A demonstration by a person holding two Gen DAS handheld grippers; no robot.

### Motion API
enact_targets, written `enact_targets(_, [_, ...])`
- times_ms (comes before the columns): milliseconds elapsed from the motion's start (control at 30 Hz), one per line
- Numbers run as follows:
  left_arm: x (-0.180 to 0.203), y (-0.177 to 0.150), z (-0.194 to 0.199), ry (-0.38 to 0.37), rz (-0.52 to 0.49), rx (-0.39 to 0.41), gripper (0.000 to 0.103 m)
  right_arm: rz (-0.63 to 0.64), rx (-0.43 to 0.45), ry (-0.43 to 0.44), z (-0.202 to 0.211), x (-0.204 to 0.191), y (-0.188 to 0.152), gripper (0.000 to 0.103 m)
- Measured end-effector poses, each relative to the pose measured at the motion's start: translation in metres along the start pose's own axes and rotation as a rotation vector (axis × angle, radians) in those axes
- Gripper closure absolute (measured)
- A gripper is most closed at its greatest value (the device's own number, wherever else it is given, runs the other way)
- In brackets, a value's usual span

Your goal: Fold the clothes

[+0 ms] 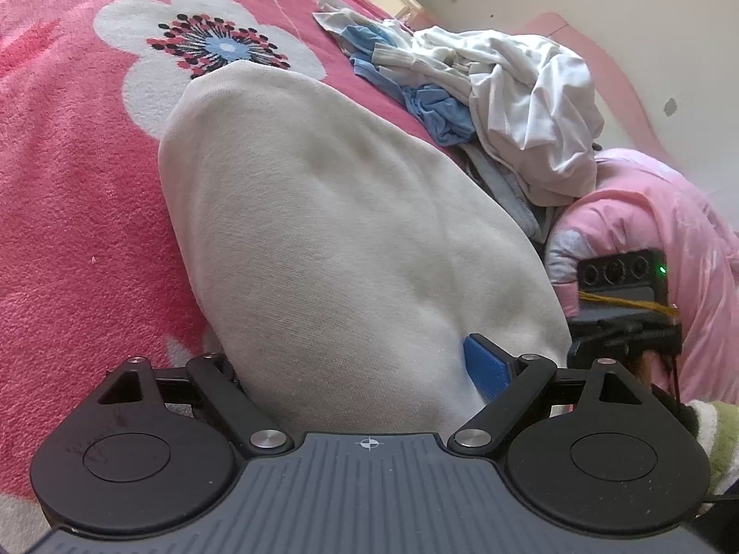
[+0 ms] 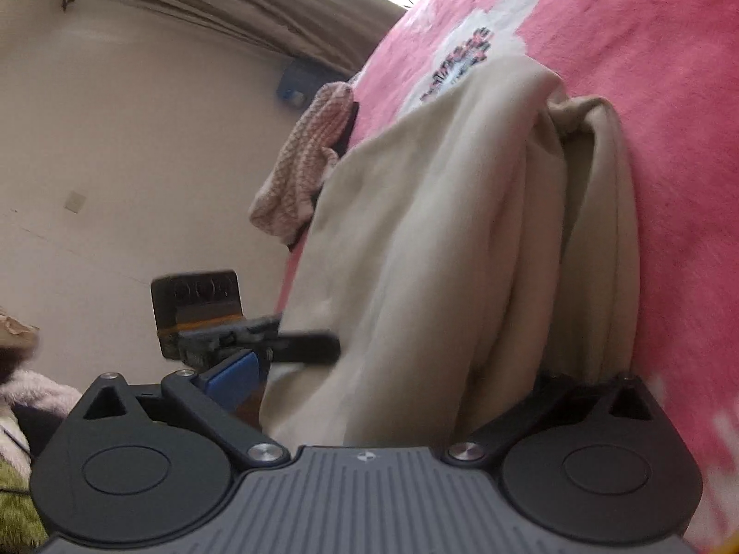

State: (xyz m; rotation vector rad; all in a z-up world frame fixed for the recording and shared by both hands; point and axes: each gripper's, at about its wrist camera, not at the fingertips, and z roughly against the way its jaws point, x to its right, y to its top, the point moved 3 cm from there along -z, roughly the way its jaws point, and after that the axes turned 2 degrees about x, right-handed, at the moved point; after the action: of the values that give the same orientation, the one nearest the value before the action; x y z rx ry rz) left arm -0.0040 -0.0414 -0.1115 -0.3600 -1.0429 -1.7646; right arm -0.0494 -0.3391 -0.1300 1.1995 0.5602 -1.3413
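Your left gripper (image 1: 360, 369) sits low over the bed, its fingers spread wide with the cream garment (image 1: 332, 231) bulging up between them; one blue pad (image 1: 485, 369) presses into the cloth, but you cannot tell whether the fingers truly pinch it. Your right gripper (image 2: 392, 378) is tilted steeply, its fingers also apart, with draped folds of the same cream garment (image 2: 462, 231) running between them. The garment lies on the pink floral blanket (image 1: 69, 184), stretching away from you. Beside it, toward the bed's headboard end, lies a pile of white and blue clothes (image 1: 485, 92), touching a pink quilt (image 1: 646, 212). Open blanket lies to your left.
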Motion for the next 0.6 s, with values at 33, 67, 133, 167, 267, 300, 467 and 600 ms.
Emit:
enact_targets(33, [0.0,0.0,0.0,-0.002,-0.001,0.0,0.015,-0.006,0.008,0.011,-0.004,0.001,0.004,0.0])
enact_targets(67, [0.0,0.0,-0.001,-0.002,-0.001,0.0,0.015,-0.01,0.011,0.02,-0.007,0.001,0.007,0.0])
enact_targets(133, [-0.001,0.0,-0.001,-0.003,0.002,0.002,0.015,0.001,0.007,0.025,-0.011,-0.001,0.009,0.0])
enact_targets(167, [-0.001,0.0,-0.001,-0.003,0.005,0.003,0.015,0.01,0.01,0.016,-0.01,-0.002,0.007,0.002])
enact_targets(267, [0.001,-0.001,-0.001,0.004,0.001,0.006,0.015,0.019,0.038,-0.034,-0.004,-0.005,0.0,0.017])
enact_targets(300, [0.003,-0.002,-0.001,0.011,-0.003,0.007,0.016,0.019,0.049,-0.051,-0.003,-0.006,-0.001,0.023])
enact_targets(467, [0.014,0.0,-0.001,0.048,-0.023,0.006,0.018,0.041,0.101,-0.129,0.003,-0.015,-0.006,0.046])
enact_targets(600, [0.022,0.001,0.003,0.062,-0.035,0.012,0.019,0.062,0.126,-0.159,0.006,-0.024,-0.007,0.058])
